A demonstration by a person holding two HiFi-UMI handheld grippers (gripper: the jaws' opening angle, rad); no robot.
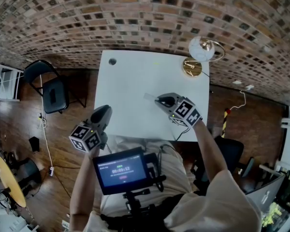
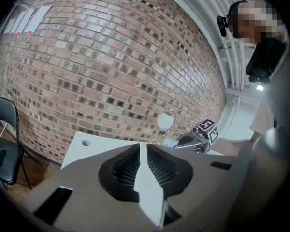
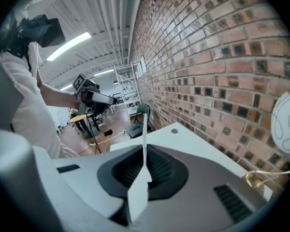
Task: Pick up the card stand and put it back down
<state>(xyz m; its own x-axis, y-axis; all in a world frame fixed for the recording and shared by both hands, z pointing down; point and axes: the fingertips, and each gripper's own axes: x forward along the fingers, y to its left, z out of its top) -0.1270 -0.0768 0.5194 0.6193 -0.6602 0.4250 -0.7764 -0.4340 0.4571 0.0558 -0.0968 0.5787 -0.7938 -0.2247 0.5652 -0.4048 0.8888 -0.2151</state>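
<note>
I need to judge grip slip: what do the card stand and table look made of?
Card stand: shiny gold base and wire loop, likely polished metal; white ball matte, material unclear. Table: smooth matte white top, perhaps laminate.

Bkgd: brick wall (image 1: pixel 135 13), wood floor (image 1: pixel 19 124), black chair (image 1: pixel 53 93) L, white table (image 1: pixel 130 91) ctr, strip light (image 3: pixel 67 45), prob. fluorescent.
</note>
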